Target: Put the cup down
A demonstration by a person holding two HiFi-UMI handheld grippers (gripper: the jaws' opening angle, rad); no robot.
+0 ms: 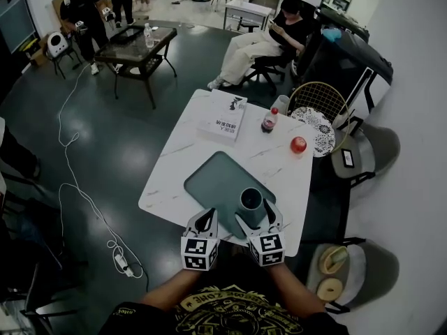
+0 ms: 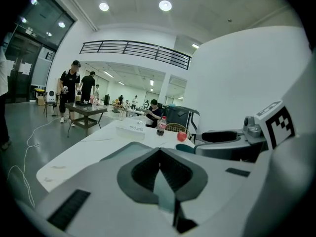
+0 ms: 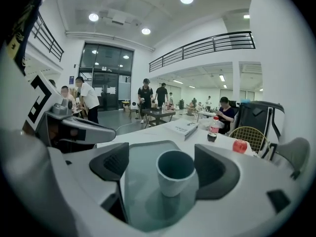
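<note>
A teal cup (image 1: 251,199) (image 3: 175,172) stands upright on the teal tray (image 1: 213,176), near the tray's near right corner. My right gripper (image 1: 256,213) (image 3: 163,167) is open, with the cup between its jaws. There is a clear gap on the cup's left side, and the right pad is close to the cup. My left gripper (image 1: 207,215) (image 2: 159,150) hovers over the tray's near edge, left of the cup. It is shut, its tips meet, and it holds nothing. In the left gripper view the right gripper (image 2: 222,137) hides the cup.
On the far part of the white marble table (image 1: 167,180) lie a white book (image 1: 225,116), a cola bottle (image 1: 269,121) and a red apple (image 1: 298,144). A wire chair (image 1: 318,107) and stools stand to the right. A cable (image 1: 70,187) runs along the floor on the left.
</note>
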